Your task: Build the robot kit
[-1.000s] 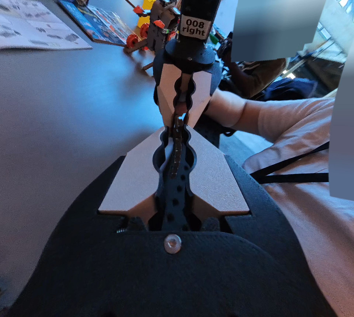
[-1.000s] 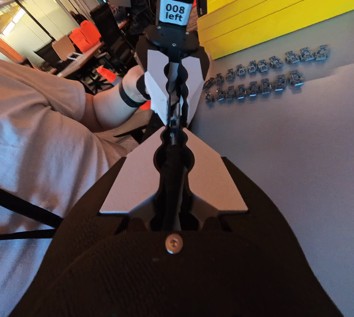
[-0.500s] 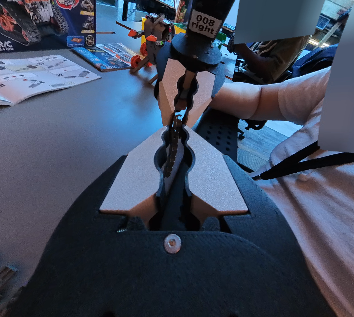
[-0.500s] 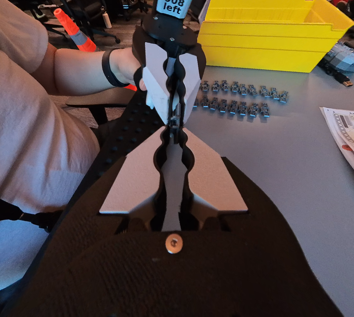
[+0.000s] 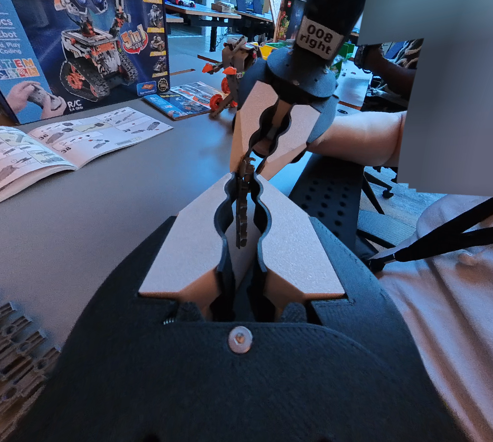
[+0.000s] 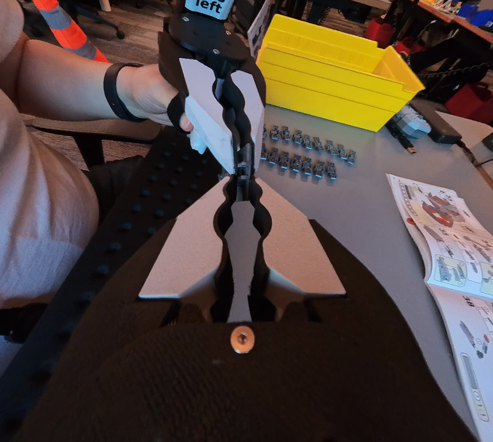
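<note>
**Two grippers meeting tip to tip over a grey table**

Two hand-held grippers are pointed at each other above the near edge of a grey table (image 6: 373, 215). The left gripper (image 5: 244, 178) is closed on a short dark chain of track links (image 5: 242, 211), which hangs between its fingers. The right gripper (image 6: 243, 180) is closed on a small grey link piece (image 6: 244, 179), held right against the end of the chain at the left gripper's tips; whether the two parts are joined cannot be told.

Farther across the table, in the right wrist view, two rows of loose grey links (image 6: 304, 151) are laid out, with a yellow bin (image 6: 333, 77) behind them and an open instruction booklet (image 6: 453, 255) to the right. In the left wrist view, a blue robot kit box (image 5: 80, 34) is stood at the far left, beside a partly built model with orange wheels (image 5: 229, 74).
</note>
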